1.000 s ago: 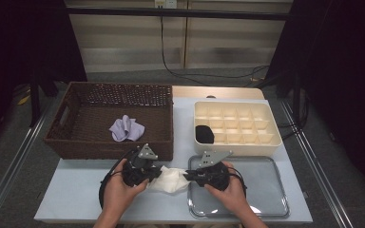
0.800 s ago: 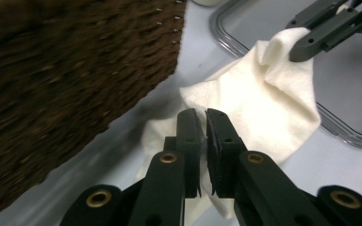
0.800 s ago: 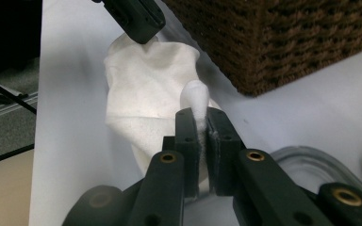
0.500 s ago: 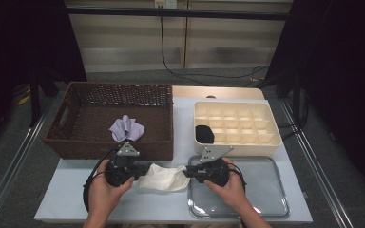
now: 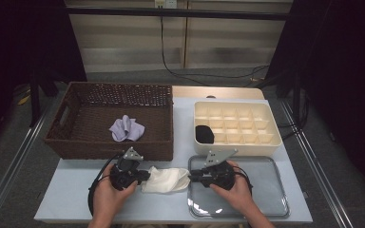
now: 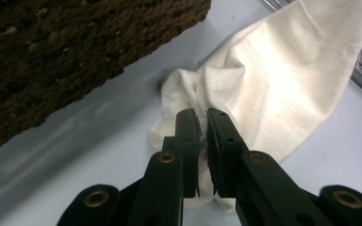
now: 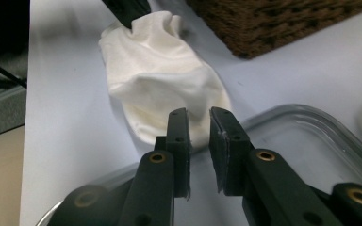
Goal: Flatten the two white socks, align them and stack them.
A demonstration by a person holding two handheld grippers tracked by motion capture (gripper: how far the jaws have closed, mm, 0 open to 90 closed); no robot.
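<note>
A white cloth (image 5: 166, 179) lies stretched on the light table between my two grippers. My left gripper (image 5: 145, 175) is at its left end. In the left gripper view the left gripper (image 6: 202, 115) is shut on a bunched fold of the cloth (image 6: 264, 84). My right gripper (image 5: 191, 175) is at the cloth's right end, over the rim of the clear tray (image 5: 266, 199). In the right gripper view the right gripper (image 7: 199, 113) has just been opening. A narrow gap shows between its jaws, the cloth (image 7: 160, 80) lies just past the tips, and nothing is pinched.
A brown wicker basket (image 5: 76, 142) stands at the back left with a lilac cloth (image 5: 126, 128) inside. A cream compartment box (image 5: 271, 137) at the back right holds a black item (image 5: 204, 134). The basket's wall (image 6: 52, 56) is close beside the left gripper.
My left hand has shifted a little left and toward the table's front, taking the cloth's end with it. The cloth now lies longer and flatter. The right hand has stayed put.
</note>
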